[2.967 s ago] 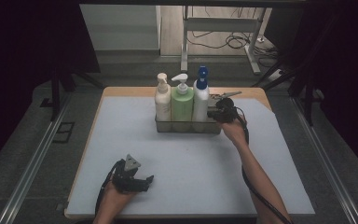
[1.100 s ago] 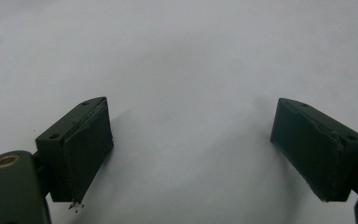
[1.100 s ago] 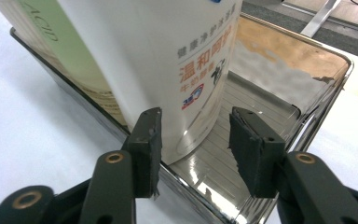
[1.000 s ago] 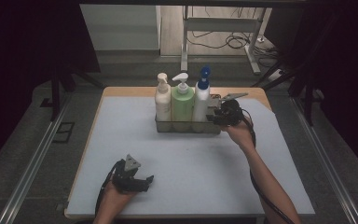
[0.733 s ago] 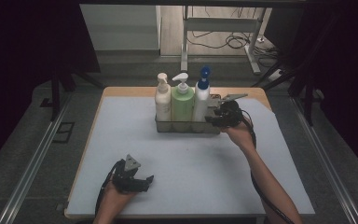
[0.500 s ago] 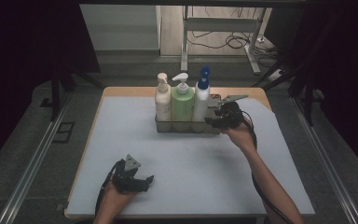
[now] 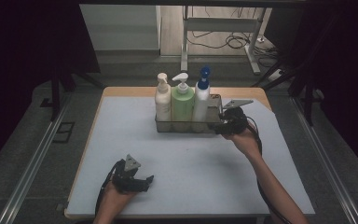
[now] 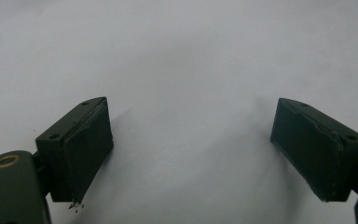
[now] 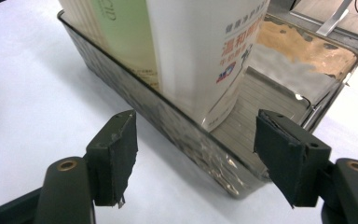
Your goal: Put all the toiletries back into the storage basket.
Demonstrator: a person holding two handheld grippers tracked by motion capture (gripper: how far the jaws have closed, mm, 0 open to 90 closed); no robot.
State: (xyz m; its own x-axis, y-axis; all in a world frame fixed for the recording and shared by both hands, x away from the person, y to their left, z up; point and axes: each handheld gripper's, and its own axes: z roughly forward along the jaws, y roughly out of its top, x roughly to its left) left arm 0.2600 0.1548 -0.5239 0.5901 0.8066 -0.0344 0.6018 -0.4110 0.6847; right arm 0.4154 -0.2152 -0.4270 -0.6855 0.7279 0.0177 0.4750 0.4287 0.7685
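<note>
I find the clear tray (image 7: 186, 127) at the far middle of the desk (image 7: 121, 140), carrying three bottles (image 7: 182, 100) upright in a row. My right gripper (image 7: 221, 127) sits at its right end, jaws just opened and straddling the near wall without pressing it. My left gripper (image 7: 145, 181) rests near the desk's front edge, jaws wide and empty.

White bottle (image 9: 205, 51): red Chinese characters "温和"; green bottle (image 9: 121, 32): "CID".
</note>
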